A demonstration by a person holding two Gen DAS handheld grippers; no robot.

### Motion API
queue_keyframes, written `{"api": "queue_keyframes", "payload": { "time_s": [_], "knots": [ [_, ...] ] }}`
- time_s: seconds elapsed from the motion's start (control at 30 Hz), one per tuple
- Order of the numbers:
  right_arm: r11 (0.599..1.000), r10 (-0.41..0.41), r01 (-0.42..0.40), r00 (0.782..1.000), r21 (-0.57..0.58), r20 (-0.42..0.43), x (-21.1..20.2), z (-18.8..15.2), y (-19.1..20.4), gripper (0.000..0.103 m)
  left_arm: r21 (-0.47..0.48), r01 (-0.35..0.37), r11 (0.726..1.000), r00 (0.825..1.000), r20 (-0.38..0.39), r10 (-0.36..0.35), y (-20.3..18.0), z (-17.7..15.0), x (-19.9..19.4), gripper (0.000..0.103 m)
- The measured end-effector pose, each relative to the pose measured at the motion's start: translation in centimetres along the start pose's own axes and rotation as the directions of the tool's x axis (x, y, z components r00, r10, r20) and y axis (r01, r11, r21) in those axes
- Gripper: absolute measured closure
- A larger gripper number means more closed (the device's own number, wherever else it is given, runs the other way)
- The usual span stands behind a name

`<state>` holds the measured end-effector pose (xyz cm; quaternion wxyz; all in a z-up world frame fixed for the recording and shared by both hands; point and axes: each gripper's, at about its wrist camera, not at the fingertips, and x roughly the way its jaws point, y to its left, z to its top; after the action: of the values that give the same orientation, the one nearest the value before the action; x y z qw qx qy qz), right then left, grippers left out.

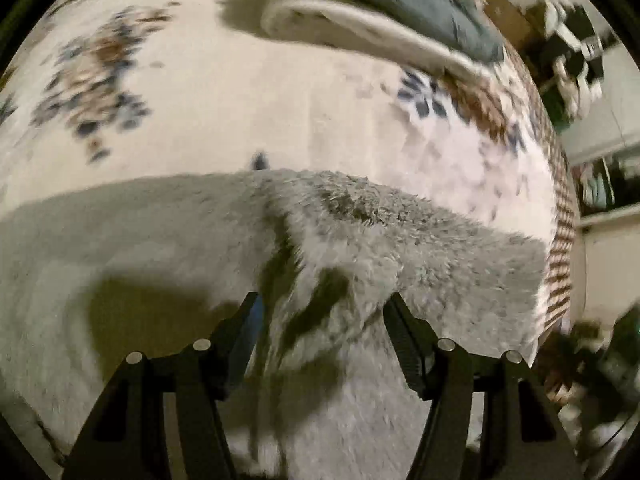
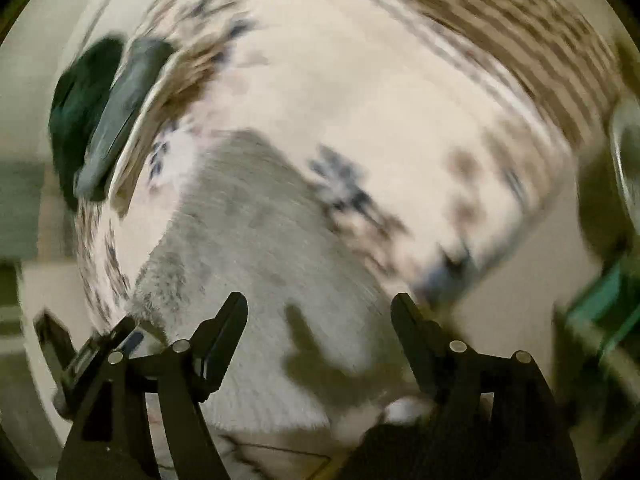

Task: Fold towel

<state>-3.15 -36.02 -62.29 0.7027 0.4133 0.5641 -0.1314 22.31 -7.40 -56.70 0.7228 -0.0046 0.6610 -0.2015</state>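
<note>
The gray towel (image 1: 360,240) lies rumpled on the patterned bed cover (image 1: 240,100), just ahead of the left claw (image 1: 322,304). The right claw (image 2: 320,304) also gapes empty above it. Folding seems hardly begun.

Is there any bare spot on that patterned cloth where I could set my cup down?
Yes: the pale stretch of patterned cloth between the grey towel and the folded pile beyond it. It is crowded near the jaws, where the towel bunches.
</note>
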Motion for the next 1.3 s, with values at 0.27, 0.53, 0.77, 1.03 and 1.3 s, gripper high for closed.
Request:
{"api": "queue_keyframes", "payload": {
  "time_s": [0.27, 0.53, 0.77, 1.03, 1.3],
  "knots": [
    [0.963, -0.128, 0.109, 0.990, -0.248, -0.062, 7.3, 5.5, 6.5, 0.044, 0.074, 0.040, 0.996, 0.997, 0.060, -0.044, -0.1, -0.1, 1.0, 0.085],
    [0.942, -0.147, 0.153, 0.988, -0.300, 0.041, 6.3, 5.9, 9.3, 0.066, -0.122, 0.107, 0.987, 0.993, 0.066, -0.099, 4.2, -1.1, 1.2, 0.085],
    [0.922, -0.213, 0.218, 0.976, -0.319, 0.054, 5.1, 5.1, 10.0, 0.018, -0.173, 0.191, 0.966, 0.975, 0.151, -0.166, 4.4, -2.3, -2.9, 0.049],
    [0.951, -0.127, 0.132, 0.991, -0.279, 0.036, 2.9, -0.7, 11.1, 0.011, -0.486, 0.152, 0.861, 0.953, 0.303, 0.003, 13.6, -12.4, -10.2, 0.017],
    [0.931, -0.146, 0.117, 0.988, -0.345, -0.057, 7.1, -4.3, 14.4, 0.011, -0.707, 0.080, 0.702, 0.944, 0.279, 0.174, 25.2, -16.4, -8.2, 0.018]
  ]
}}
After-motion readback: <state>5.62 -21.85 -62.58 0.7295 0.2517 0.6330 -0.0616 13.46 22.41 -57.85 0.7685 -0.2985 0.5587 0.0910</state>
